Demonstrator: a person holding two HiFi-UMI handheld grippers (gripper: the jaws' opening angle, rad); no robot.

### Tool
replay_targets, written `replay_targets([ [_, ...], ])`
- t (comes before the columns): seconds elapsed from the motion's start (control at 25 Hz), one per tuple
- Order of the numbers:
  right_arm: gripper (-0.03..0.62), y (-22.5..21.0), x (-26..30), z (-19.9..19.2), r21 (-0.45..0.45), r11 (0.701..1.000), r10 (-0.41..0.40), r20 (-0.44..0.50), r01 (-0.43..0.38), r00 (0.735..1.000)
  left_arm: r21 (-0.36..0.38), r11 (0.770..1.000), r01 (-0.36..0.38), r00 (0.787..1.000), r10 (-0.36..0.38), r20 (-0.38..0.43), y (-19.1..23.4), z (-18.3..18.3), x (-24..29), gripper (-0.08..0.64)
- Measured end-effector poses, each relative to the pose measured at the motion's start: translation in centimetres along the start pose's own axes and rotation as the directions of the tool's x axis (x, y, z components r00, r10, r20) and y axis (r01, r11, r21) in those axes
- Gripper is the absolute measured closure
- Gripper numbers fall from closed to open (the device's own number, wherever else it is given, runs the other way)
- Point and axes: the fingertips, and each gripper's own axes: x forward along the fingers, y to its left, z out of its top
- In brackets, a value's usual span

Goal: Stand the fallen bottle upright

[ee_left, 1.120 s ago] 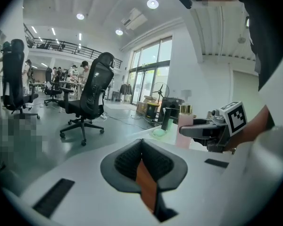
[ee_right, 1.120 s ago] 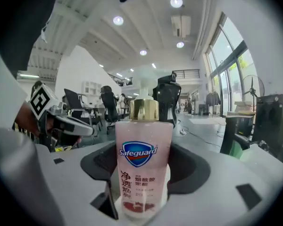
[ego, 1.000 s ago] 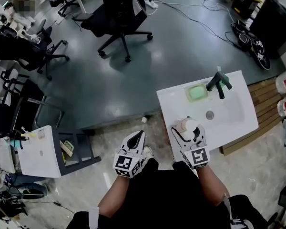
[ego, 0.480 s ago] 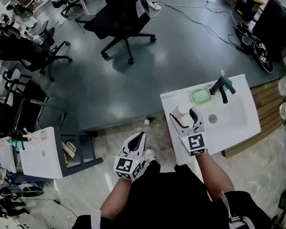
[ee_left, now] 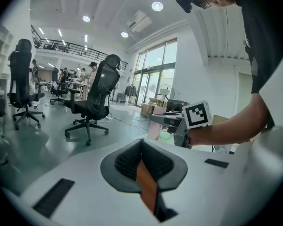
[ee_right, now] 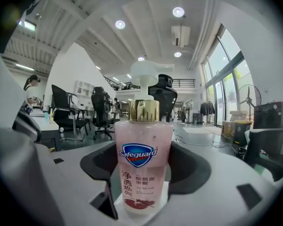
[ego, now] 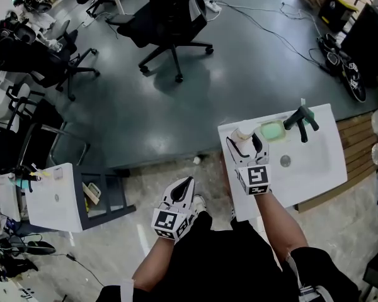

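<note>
We hold two grippers: the left gripper [ego: 186, 182], jaws together and empty, off the washbasin's [ego: 315, 165] left edge, and the right gripper [ego: 246, 145], jaws partly spread and clamped on one upright pink bottle [ee_right: 142, 164] at its far-left corner, then one soap dish [ego: 272, 129] and one tap [ego: 302, 119].

text: "Safeguard" | on: pink pump bottle [ee_right: 142, 173] front label | below: Chinese characters, partly legible

The bottle [ee_right: 142, 173] is glossy translucent pink plastic with a shiny gold metallic collar [ee_right: 144, 110] and a white plastic pump head [ee_right: 145, 74]. The right gripper [ego: 246, 143] and left gripper [ee_left: 142, 160] have matt white plastic shells and matt black linings in the jaws. The washbasin [ego: 315, 162] is smooth, glossy white.
</note>
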Motion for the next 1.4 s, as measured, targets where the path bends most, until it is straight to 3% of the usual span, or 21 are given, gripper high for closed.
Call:
replay_targets([
  [0.56, 0.245, -0.5, 0.7, -1.4, -0.01, 0.999, -0.048, 0.013, 0.048, 0.999, -0.036, 0.998, -0.041, 0.999, 0.041, 0.005, 1.7, -0.3, -0.8, 0.545],
  [0.76, 0.159, -0.2, -0.3, -2.2, -0.003, 1.0, -0.029, -0.012, 0.029, 1.0, -0.053, 0.998, -0.02, 0.999, 0.022, 0.043, 0.7, 1.1, -0.6, 0.543],
  [0.92, 0.146, 0.7, -3.0, -1.7, -0.004, 1.0, 0.019, -0.016, -0.019, 1.0, -0.048, 0.999, -0.008, 0.999, 0.01, 0.049, 0.1, 1.3, -0.5, 0.543],
  [1.08, 0.153, 1.7, -6.6, 0.4, -0.001, 0.997, 0.078, 0.001, -0.078, 0.997, -0.045, 0.999, 0.006, 0.998, -0.004, 0.056, -0.7, 1.8, -0.2, 0.544],
  [1.24, 0.164, 1.5, -9.5, 1.2, -0.079, 0.993, 0.094, 0.015, -0.092, 0.995, -0.01, 0.999, 0.041, 0.997, -0.04, 0.069, -2.4, 2.9, 0.2, 0.544],
  [1.4, 0.283, 1.2, -12.3, 3.6, -0.091, 0.993, 0.076, 0.068, -0.07, 0.995, -0.018, 0.998, 0.058, 0.993, -0.056, 0.104, -3.7, 4.8, 0.6, 0.543],
])
